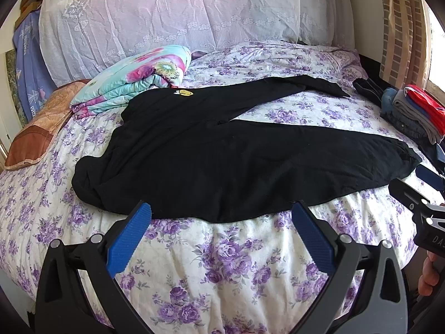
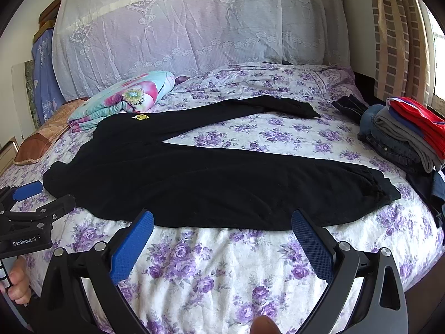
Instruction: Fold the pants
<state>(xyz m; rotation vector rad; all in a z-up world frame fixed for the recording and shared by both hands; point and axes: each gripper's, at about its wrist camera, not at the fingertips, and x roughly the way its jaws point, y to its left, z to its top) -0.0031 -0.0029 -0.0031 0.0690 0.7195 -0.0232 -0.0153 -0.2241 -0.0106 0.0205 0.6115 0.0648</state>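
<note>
Bed (image 1: 236, 250) with purple-flower cover fills view. Black pants (image 1: 222, 153) lie flat across it, unfolded, legs spread apart toward right. Folded clothes stack (image 2: 403, 139) sits near cuff of near leg. Left gripper (image 1: 221, 214) and right gripper (image 2: 222, 220) hover at near edge of pants, both released wide, grasping nothing. Risk: pads may catch bed cover together with thin cloth; a pulled leg may sweep against stack.

floral bed (image 1: 222, 264) under black pants (image 1: 222, 161), folded clothes (image 1: 414, 117)

Bright daylight from the right window (image 2: 439, 64), sharp, fisheye-curved dark corners
</note>
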